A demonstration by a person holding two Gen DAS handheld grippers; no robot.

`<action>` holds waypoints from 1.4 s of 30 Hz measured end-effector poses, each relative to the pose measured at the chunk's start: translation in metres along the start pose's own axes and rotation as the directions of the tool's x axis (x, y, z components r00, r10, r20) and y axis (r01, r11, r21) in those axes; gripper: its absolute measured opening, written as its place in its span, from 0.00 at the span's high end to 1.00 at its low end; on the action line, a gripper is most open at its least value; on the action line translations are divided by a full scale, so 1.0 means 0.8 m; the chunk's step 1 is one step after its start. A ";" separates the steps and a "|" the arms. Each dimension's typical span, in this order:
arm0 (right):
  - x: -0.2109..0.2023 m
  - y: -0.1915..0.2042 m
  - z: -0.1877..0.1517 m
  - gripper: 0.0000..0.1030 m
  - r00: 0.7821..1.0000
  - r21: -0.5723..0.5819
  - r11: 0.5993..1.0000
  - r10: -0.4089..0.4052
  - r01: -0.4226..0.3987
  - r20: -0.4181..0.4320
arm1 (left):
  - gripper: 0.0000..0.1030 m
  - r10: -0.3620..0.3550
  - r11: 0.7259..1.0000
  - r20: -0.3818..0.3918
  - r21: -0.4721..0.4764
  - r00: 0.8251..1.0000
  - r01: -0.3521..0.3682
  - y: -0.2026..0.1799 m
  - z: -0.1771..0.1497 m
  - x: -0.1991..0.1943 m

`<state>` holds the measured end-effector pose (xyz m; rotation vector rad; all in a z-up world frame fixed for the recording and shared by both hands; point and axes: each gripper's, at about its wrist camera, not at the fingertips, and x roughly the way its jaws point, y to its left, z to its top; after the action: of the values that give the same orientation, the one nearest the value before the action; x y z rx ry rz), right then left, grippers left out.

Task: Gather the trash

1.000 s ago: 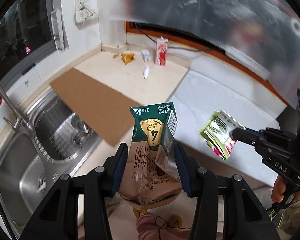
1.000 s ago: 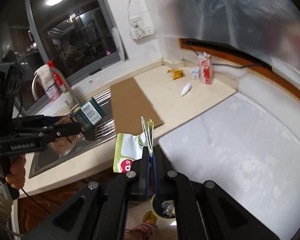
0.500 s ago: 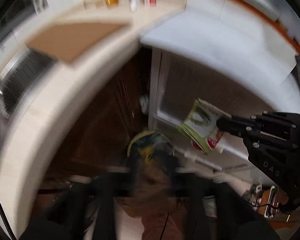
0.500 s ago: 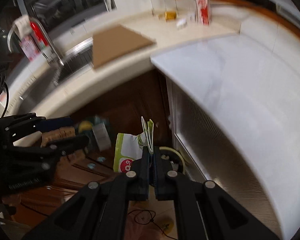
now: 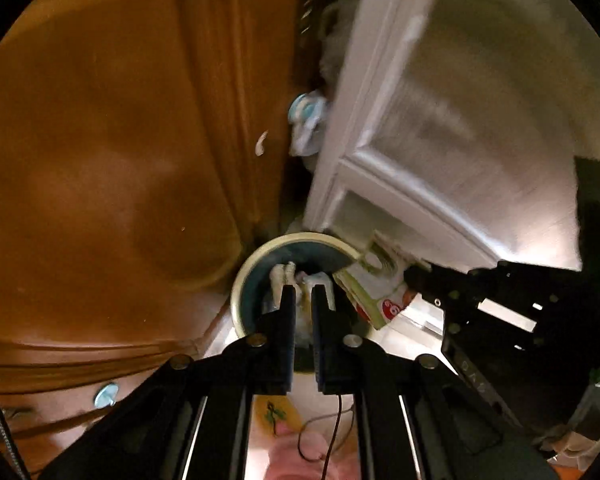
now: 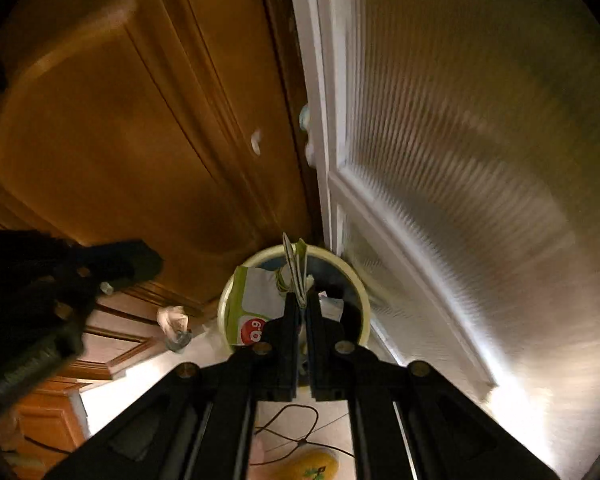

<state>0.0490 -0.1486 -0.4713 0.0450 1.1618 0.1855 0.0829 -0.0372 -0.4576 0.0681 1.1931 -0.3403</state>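
Where brown cabinet [image 6: 119,128] meets white door [image 6: 440,120], the bin [image 6: 358,276] stands.

Both wrist views face down, close; share bin [image 5: 295,240].

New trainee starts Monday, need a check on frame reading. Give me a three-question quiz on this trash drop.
1. True or false: the right hand-held gripper is shut on the green-and-white wrapper.
2. What sits below the left hand-held gripper? A) sink B) round bin C) cardboard sheet
3. Fill in: the bin stands between the brown cabinet door and a ____ ribbed door.

Key: 1 true; 2 B; 3 white.
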 end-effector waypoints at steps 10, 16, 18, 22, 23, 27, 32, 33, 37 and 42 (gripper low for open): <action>0.108 -0.005 -0.008 0.78 0.989 0.008 1.000 0.022 -0.021 -0.145 | 0.64 0.028 0.994 -0.076 -0.101 0.997 -0.036 0.052 -0.056 0.064; 0.112 0.002 -0.013 0.65 0.988 -0.011 0.999 0.031 -0.033 -0.149 | 0.51 0.040 0.990 -0.100 -0.130 0.994 -0.053 0.053 -0.075 0.075; 0.106 0.005 -0.014 0.65 0.988 -0.022 0.999 0.033 -0.036 -0.150 | 0.50 0.040 0.988 -0.108 -0.143 0.993 -0.055 0.052 -0.078 0.076; 0.090 0.010 -0.012 0.65 0.989 -0.031 0.999 0.040 -0.044 -0.140 | 0.49 0.041 0.985 -0.097 -0.164 0.994 -0.056 0.049 -0.074 0.069; 0.083 0.011 -0.011 0.65 0.990 -0.032 0.998 0.043 -0.048 -0.132 | 0.49 0.045 0.985 -0.090 -0.163 0.995 -0.059 0.049 -0.074 0.066; 0.065 0.011 -0.009 0.65 0.993 -0.031 0.998 0.047 -0.051 -0.105 | 0.45 0.068 0.984 -0.060 -0.160 0.996 -0.076 0.045 -0.072 0.050; 0.047 0.009 -0.012 0.65 0.995 -0.013 0.998 0.061 -0.062 -0.083 | 0.45 0.087 0.982 -0.057 -0.165 0.995 -0.096 0.041 -0.076 0.044; 0.045 0.009 -0.013 0.65 0.995 -0.012 0.998 0.065 -0.066 -0.079 | 0.45 0.095 0.981 -0.056 -0.166 0.994 -0.103 0.041 -0.078 0.043; 0.045 0.007 -0.020 0.65 0.996 -0.014 0.998 0.066 -0.067 -0.061 | 0.45 0.130 0.972 -0.056 -0.191 0.990 -0.139 0.046 -0.095 0.048; 0.054 0.008 -0.038 0.65 0.996 -0.015 0.996 0.086 -0.086 -0.036 | 0.45 0.144 0.955 -0.067 -0.254 0.987 -0.156 0.063 -0.130 0.081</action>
<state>0.0366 -0.1372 -0.5217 0.0777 1.1940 0.2728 0.0253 0.0199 -0.5621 -0.0602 1.2629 -0.0476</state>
